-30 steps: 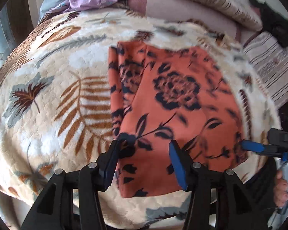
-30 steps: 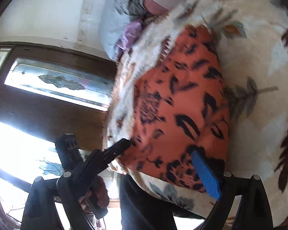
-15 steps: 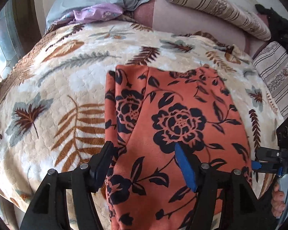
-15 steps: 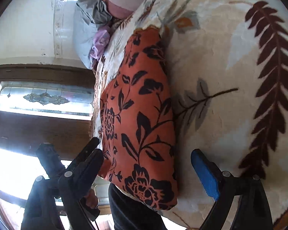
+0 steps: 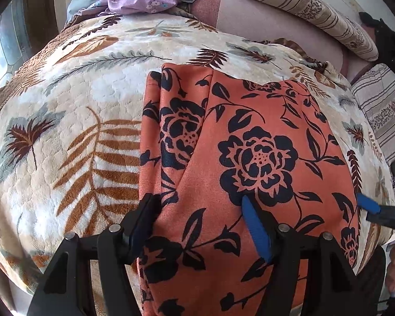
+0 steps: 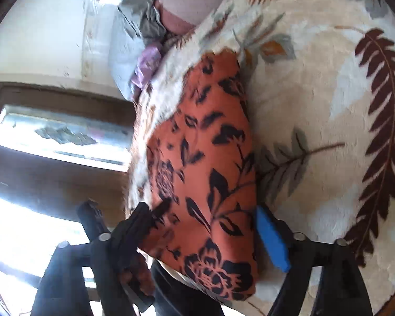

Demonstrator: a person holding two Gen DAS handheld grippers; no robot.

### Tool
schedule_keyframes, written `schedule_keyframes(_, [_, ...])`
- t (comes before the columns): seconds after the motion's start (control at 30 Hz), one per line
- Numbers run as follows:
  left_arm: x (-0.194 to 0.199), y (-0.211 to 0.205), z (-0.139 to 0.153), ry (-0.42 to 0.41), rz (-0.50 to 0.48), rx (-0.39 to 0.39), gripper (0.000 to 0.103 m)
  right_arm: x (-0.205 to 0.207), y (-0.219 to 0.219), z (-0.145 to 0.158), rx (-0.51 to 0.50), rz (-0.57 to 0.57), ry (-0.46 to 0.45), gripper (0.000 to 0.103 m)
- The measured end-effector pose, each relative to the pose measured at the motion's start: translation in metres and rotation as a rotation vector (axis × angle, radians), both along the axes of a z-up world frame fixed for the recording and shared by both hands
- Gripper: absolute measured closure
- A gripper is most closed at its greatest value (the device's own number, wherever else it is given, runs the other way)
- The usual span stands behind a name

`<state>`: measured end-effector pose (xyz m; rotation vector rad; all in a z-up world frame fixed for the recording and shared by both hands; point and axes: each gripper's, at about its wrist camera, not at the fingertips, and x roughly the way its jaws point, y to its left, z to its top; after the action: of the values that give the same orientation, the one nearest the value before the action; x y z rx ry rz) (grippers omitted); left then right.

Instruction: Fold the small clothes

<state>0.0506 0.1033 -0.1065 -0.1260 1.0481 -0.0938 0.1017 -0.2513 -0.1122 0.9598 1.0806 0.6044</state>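
The orange cloth (image 5: 250,158) lies on the blanket (image 5: 65,144), long axis away from both grippers; the left gripper (image 5: 200,221) has just opened over its near-left edge, the right gripper (image 6: 205,226), jaws apart, at its right edge.

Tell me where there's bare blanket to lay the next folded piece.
Free: the leaf-print blanket left of the orange floral garment, up to the lilac cloth. Crowded: the striped pillows far right.
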Motion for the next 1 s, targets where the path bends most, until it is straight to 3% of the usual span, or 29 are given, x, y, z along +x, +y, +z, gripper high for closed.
schedule_keyframes(0.13, [-0.001,0.0,0.0,-0.004,0.003,-0.005,0.033,0.046,0.013,-0.03,0.016,0.068,0.119,0.011])
schedule_keyframes(0.17, [-0.001,0.001,0.0,-0.003,0.003,-0.006,0.033,0.051,0.017,-0.04,0.01,0.092,0.149,0.023])
schedule_keyframes(0.2, [-0.001,0.002,0.0,-0.001,0.003,-0.008,0.033,0.054,0.023,-0.043,-0.038,0.106,0.161,0.057])
schedule_keyframes(0.3, [-0.001,0.005,0.0,0.002,-0.001,-0.022,0.033,0.046,0.035,-0.021,-0.186,0.13,0.059,0.063])
schedule_keyframes(0.37, [-0.001,0.005,-0.001,-0.001,-0.01,-0.022,0.032,0.041,0.038,-0.016,-0.264,0.128,0.028,0.063])
schedule_keyframes(0.4, [-0.001,0.005,-0.001,-0.002,-0.012,-0.02,0.032,0.043,0.036,-0.019,-0.265,0.116,0.043,0.056])
schedule_keyframes(0.5, [0.0,0.007,0.0,-0.001,-0.016,-0.028,0.032,0.046,0.024,-0.021,-0.133,0.055,0.097,0.029])
schedule_keyframes(0.6, [0.0,0.007,-0.001,-0.004,-0.021,-0.03,0.032,0.057,0.018,-0.007,-0.087,0.011,0.052,0.018])
schedule_keyframes(0.73, [0.0,0.007,-0.002,-0.004,-0.02,-0.034,0.032,0.091,0.025,-0.028,-0.051,0.02,0.147,0.017])
schedule_keyframes(0.77, [0.0,0.007,-0.002,-0.005,-0.021,-0.033,0.032,0.097,0.028,-0.035,-0.074,0.036,0.166,0.026])
schedule_keyframes(0.8, [0.0,0.008,-0.002,-0.005,-0.022,-0.033,0.032,0.1,0.036,-0.034,-0.129,0.054,0.154,0.063])
schedule_keyframes(0.93, [0.001,0.008,-0.002,0.001,-0.028,-0.033,0.032,0.086,0.05,-0.003,-0.33,0.067,0.028,0.063])
schedule_keyframes(0.97, [0.002,0.008,0.001,0.003,-0.03,-0.035,0.032,0.082,0.049,0.001,-0.37,0.057,0.025,0.058])
schedule_keyframes(1.0, [0.001,0.01,0.006,0.002,-0.03,-0.051,0.033,0.078,0.046,0.004,-0.395,0.051,0.033,0.038])
